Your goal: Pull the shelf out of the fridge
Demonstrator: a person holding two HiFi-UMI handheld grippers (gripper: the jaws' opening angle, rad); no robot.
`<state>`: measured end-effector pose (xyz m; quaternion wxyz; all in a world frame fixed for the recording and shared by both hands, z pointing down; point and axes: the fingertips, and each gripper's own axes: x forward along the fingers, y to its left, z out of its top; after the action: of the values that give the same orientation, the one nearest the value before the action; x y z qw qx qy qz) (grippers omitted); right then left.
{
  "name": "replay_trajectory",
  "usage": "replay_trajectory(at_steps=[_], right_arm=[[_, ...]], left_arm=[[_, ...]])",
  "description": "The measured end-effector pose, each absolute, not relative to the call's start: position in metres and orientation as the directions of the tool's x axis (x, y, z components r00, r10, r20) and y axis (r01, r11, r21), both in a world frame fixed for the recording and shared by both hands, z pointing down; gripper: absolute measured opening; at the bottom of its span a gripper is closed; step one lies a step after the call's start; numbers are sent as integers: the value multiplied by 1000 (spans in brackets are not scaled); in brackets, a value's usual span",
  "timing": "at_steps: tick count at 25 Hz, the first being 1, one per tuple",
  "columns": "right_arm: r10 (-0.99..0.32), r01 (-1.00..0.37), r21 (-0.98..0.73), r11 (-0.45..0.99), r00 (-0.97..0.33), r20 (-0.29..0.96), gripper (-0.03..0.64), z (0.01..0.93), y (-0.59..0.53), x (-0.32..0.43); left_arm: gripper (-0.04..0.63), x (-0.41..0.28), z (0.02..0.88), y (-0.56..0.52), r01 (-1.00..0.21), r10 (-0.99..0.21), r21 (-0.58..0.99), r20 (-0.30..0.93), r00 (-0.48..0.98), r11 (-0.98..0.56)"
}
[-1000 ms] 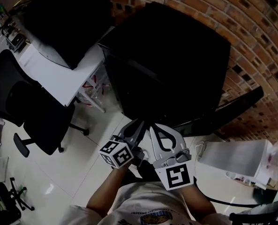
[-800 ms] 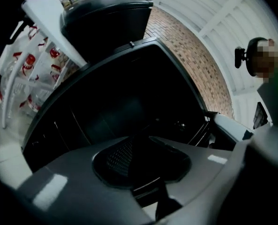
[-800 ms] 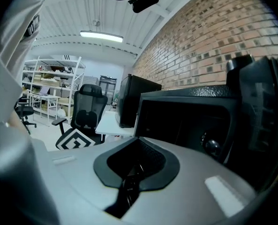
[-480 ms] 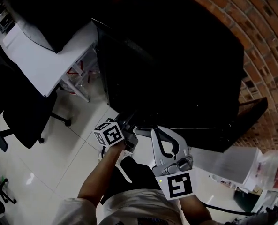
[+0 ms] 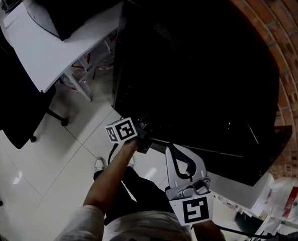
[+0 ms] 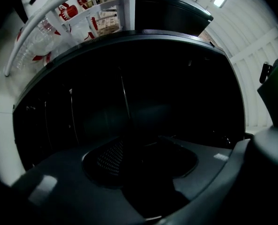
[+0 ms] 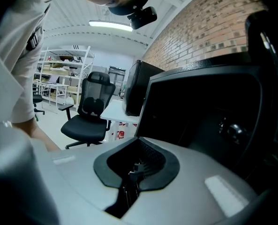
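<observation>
I am looking steeply down at a black fridge (image 5: 199, 74) that fills the middle of the head view, standing on a pale tiled floor (image 5: 53, 169) with a brick wall (image 5: 289, 59) behind it on the right. To its left is a white worktop (image 5: 43, 59), and a black office chair (image 5: 13, 109) sits near the worktop's edge. My left forearm (image 5: 111, 174) reaches up from the bottom of the head view, and the left gripper (image 5: 144, 137), with its marker cube (image 5: 122, 130) facing up, has its tip right at the fridge's lower left front edge. In the left gripper view the left gripper (image 6: 139, 158) points into the fridge (image 6: 153, 88), which is almost pure shadow. A few thin pale lines cross that darkness, but I cannot tell which of them, if any, is the shelf. The space between this gripper's jaws is lost in the same shadow, so I cannot tell whether they stand wide, narrow, or on anything. The right gripper (image 5: 171, 152) hangs lower, beside my body and just short of the fridge front, with its own marker cube (image 5: 196, 211) nearest me. In the right gripper view the right gripper (image 7: 135, 168) has its jaws closed together with nothing between them. Beyond it are the fridge's (image 7: 199, 107) dark front, the office chair (image 7: 89, 111) and a white storage rack (image 7: 59, 74) well behind.
</observation>
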<state>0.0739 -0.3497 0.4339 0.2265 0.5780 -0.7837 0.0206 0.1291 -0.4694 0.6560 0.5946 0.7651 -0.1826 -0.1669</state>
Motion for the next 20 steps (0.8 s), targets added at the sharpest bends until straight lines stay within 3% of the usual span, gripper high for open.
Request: replay_trajectory(at_steps=[17,20], right_arm=[[-844,-895,214,392,-257,471,5,469,-354,82],[-844,-891,209,402,-272,462,5,468,-356,80]], left_arm=[[210,185,668,-520,26,-528,993,-84,845,-115],[172,192,671,-523,29,-535,995,-77,841,-97]])
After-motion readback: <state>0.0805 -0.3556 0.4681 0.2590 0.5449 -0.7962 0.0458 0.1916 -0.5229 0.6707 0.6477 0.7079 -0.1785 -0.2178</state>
